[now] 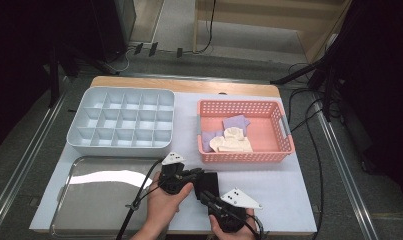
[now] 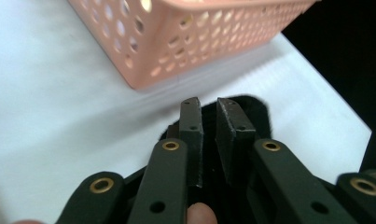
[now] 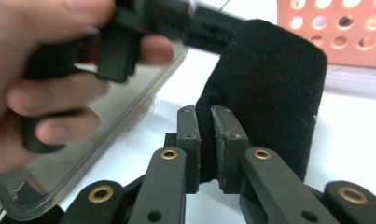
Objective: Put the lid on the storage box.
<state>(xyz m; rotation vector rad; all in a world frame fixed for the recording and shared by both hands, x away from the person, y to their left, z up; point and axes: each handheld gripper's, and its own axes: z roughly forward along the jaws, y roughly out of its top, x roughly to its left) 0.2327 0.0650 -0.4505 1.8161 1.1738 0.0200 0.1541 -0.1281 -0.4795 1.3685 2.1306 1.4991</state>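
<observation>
Hands: both yours enter from the near edge of the surface (image 1: pixel 289 200), close together. Your left hand (image 1: pixel 161 205) carries the left hand-held gripper (image 1: pixel 201 176), which points toward the right side of the high view. Your right hand (image 1: pixel 231 227) carries the right hand-held gripper (image 1: pixel 205 196), angled up and to the left of that view. The two tips meet at one black cloth (image 1: pixel 209 182).

Grip, right: jaws nearly together, clamped on a fold of the cloth (image 3: pixel 269 93), seen plainly in the right gripper view.

Grip, left: jaws close together with a narrow gap; the cloth (image 2: pixel 251 105) lies behind and between them. You cannot tell from the left gripper view whether the pads press on it.

Cloth position: near the front middle of the surface, raised between the two tools, just in front of the basket (image 1: pixel 244 156).

Edges and room: the tray (image 1: pixel 74 200) sits just left of your left hand, the divided bin (image 1: pixel 121 120) beyond it. Bare surface lies right of your right hand, out to the edge.

View differences: the high view gives the basket's purple and cream cloths (image 1: pixel 234 135). The right gripper view gives your left hand's fingers (image 3: pixel 59 98) and the left tool against the cloth's top. The left gripper view gives the basket wall (image 2: pixel 185 42) close ahead.
</observation>
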